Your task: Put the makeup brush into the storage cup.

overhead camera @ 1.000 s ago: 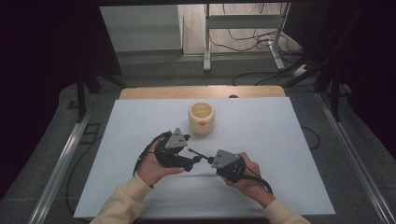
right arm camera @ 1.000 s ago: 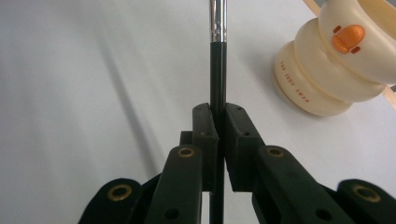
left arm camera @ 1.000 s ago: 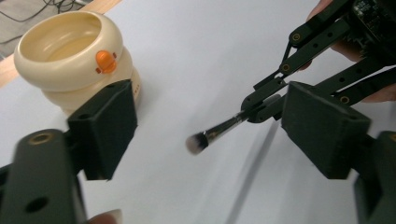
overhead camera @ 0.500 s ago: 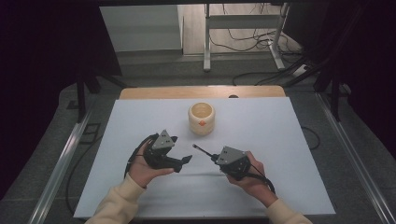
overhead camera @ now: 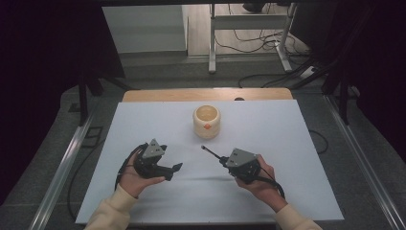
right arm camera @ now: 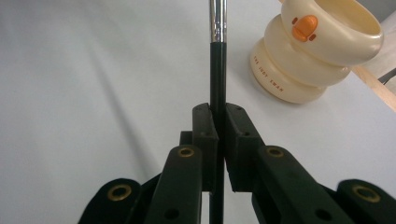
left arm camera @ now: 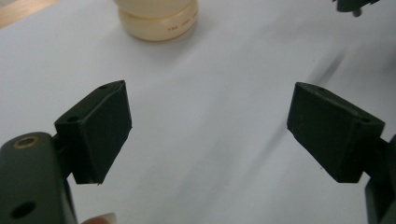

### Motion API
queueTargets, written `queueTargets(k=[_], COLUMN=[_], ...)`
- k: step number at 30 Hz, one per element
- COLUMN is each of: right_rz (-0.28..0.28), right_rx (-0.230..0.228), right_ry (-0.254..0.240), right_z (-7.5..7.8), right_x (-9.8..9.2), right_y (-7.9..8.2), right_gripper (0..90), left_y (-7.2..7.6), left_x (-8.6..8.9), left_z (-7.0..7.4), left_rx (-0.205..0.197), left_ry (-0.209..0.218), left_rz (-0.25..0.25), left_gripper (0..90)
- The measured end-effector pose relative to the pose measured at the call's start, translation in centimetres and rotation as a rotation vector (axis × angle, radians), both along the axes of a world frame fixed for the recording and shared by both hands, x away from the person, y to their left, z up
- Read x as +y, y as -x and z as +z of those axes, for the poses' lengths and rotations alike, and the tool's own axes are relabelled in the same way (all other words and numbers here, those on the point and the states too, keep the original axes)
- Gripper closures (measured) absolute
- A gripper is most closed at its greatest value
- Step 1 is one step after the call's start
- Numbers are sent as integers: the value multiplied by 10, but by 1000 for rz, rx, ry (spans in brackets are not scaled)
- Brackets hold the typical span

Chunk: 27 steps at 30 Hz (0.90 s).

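A cream, duck-faced pot [overhead camera: 207, 121] stands upright at the middle of the white table [overhead camera: 297, 143]. It also shows in the left gripper view as the pot [left arm camera: 156, 18] and in the right gripper view as the pot [right arm camera: 317, 51]. My right gripper [overhead camera: 222, 159] [right arm camera: 218, 116] is shut on a thin black brush handle [right arm camera: 217, 65] with a silver ferrule. The brush [overhead camera: 210, 152] points up-left toward the pot, short of it. My left gripper [overhead camera: 175, 167] [left arm camera: 208, 126] rests low at the left, open, with nothing between its jaws.
A wooden strip [overhead camera: 163, 95] runs along the table's far edge. Metal rails [overhead camera: 62, 167] flank both sides. Cables and a frame's legs [overhead camera: 249, 43] lie on the floor beyond. White cloth stretches bare right of the pot.
The two grippers met at the brush a second ago. My left gripper has since drawn back to the left, with its jaws apart. The right gripper keeps the brush and has shifted slightly right.
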State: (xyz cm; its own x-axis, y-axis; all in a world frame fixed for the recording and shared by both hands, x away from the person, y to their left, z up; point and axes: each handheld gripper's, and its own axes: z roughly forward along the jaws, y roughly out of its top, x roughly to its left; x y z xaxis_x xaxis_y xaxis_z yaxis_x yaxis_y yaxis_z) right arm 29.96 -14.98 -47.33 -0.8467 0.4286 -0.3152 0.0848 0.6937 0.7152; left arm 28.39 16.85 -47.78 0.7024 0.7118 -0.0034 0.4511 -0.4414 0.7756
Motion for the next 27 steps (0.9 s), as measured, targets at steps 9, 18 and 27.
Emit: queueTargets(k=[9, 18, 27], right_rz=[-9, -27, -42], right_rx=[-6, -9, -11], right_ry=[-6, -26, -38], right_z=[2, 6, 8], right_x=[-4, -9, -14], right_y=[0, -2, -3], right_gripper=[832, 832, 832], left_y=[7, 13, 17], left_x=[15, 23, 30], left_z=[-10, -16, -22], left_rx=[12, 19, 32], left_ry=[-10, -10, -4], left_rz=[40, 55, 68], left_gripper=[145, 140, 137])
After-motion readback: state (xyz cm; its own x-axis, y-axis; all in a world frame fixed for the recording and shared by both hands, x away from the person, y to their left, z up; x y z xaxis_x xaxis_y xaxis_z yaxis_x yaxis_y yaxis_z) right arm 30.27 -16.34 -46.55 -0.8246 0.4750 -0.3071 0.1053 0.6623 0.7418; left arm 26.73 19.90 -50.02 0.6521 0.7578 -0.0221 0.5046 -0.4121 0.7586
